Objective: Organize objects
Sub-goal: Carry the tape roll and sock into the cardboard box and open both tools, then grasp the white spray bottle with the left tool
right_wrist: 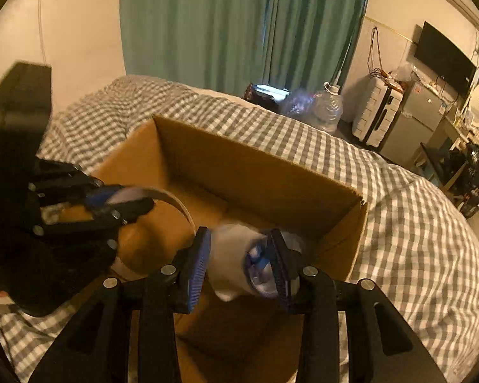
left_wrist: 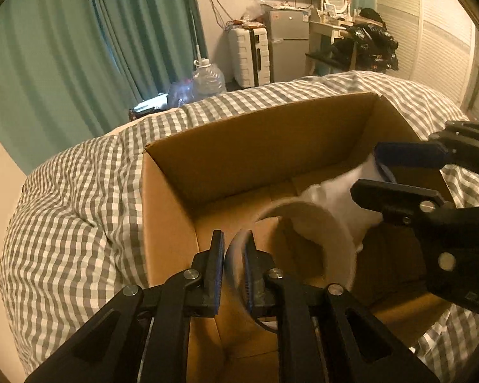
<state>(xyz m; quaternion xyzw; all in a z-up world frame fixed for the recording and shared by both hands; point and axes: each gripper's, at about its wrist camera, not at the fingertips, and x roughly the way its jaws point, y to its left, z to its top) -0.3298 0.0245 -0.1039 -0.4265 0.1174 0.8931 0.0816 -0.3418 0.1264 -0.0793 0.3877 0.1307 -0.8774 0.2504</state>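
Observation:
An open cardboard box (left_wrist: 265,146) lies on the checked bed; it also shows in the right wrist view (right_wrist: 255,175). My left gripper (left_wrist: 234,258) is shut on the rim of a white ring-shaped tube (left_wrist: 322,223), held over the box; the same ring (right_wrist: 172,199) shows in the right wrist view with the left gripper (right_wrist: 118,204) on it. My right gripper (right_wrist: 239,258) holds a white cloth-like bundle with a blue patch (right_wrist: 236,255) between its fingers, inside the box. In the left wrist view the right gripper (left_wrist: 376,172) is at the white bundle (left_wrist: 345,191).
A grey-and-white checked duvet (left_wrist: 79,198) surrounds the box. Green curtains (left_wrist: 79,48) hang behind. A water jug (left_wrist: 207,79), white suitcase (left_wrist: 250,57), small fridge (left_wrist: 287,41) and a dressing table with black bags (left_wrist: 364,44) stand beyond the bed.

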